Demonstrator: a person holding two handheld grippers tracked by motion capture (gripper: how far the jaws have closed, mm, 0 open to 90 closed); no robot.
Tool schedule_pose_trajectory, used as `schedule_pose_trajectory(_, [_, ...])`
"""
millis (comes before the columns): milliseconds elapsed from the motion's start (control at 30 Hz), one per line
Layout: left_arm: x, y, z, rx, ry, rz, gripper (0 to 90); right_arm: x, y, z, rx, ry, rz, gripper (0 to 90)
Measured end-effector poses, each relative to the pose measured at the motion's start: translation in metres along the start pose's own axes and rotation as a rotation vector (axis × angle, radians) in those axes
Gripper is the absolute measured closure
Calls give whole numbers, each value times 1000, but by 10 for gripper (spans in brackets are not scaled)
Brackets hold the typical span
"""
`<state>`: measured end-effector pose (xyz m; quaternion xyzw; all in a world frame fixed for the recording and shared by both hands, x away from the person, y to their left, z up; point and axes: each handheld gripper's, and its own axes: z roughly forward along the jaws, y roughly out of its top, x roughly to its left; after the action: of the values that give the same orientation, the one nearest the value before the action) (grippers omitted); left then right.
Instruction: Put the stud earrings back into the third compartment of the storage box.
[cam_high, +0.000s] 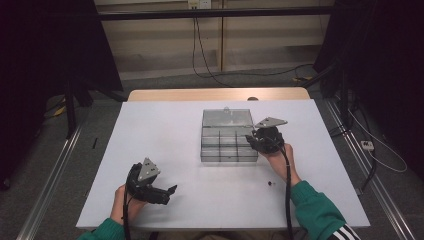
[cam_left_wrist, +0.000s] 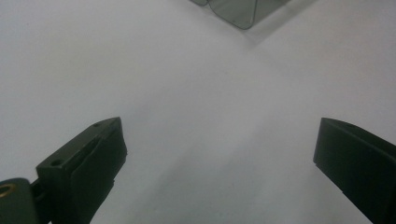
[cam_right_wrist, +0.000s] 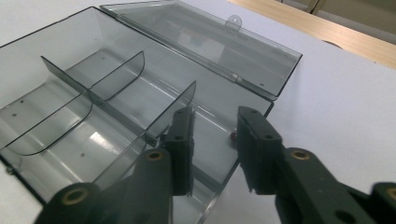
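A clear grey compartment box (cam_high: 229, 156) lies at the middle of the white table (cam_high: 165, 130), its lid (cam_high: 227, 118) folded back flat on the far side. My right gripper (cam_high: 251, 140) hangs over the box's near right corner. In the right gripper view its jaws (cam_right_wrist: 215, 116) stand a little apart over the right-hand compartment of the box (cam_right_wrist: 93, 65). A tiny reddish piece (cam_right_wrist: 232, 136) shows low between the jaws, and the pads do not press on it. My left gripper (cam_high: 170, 195) rests near the front left of the table, open, with bare table between its jaws (cam_left_wrist: 219, 126).
A small dark speck (cam_high: 270, 183) lies on the table near the person's right forearm. A wooden strip (cam_high: 215, 94) borders the table's far edge. The box corner (cam_left_wrist: 238, 11) sits well ahead of the left gripper. Dark stands flank both sides.
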<state>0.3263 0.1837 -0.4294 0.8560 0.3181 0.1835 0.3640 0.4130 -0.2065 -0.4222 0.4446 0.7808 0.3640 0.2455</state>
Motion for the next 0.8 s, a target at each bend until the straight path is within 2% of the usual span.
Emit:
schedule_pose_trajectory(167, [0, 0, 0, 0, -1, -2, 20, -1, -1, -9, 13, 28, 10, 497])
schedule_pose_trajectory(367, [0, 0, -1, 0, 1, 0, 21, -4, -4, -21, 28, 88, 42, 291])
schedule_pose_trajectory(633, [0, 0, -1, 2, 1, 2, 21, -5, -15, -32, 48, 153, 34, 181])
schedule_pose_trajectory(800, [0, 0, -1, 0, 2, 1, 21, -4, -19, -38, 55, 175, 33, 132])
